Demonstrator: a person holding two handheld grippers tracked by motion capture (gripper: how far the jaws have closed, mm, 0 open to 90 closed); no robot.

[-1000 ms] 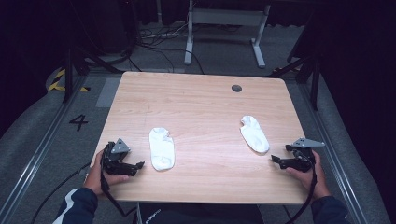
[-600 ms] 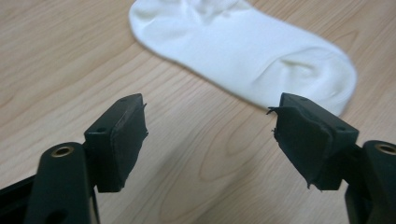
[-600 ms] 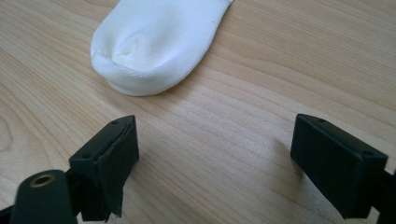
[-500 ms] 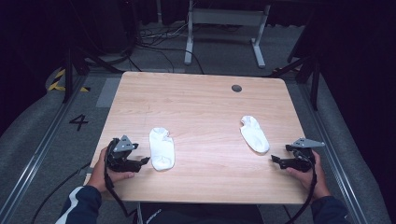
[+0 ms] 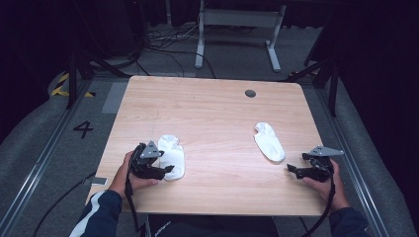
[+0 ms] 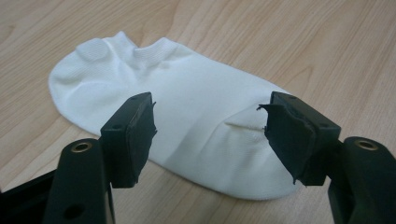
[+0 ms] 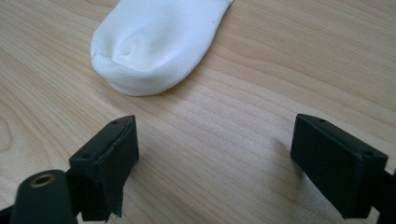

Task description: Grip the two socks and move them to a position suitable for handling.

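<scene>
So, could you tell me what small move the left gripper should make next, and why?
Probably close fully: the left gripper has just been closing, its jaws straddle the flat white ankle sock on the light wooden table, but the pads look not yet pressed on the fabric.

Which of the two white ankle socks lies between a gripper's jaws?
The white ankle sock on the table's left, straddled by the left gripper; the other white sock lies clear of the right gripper.
</scene>
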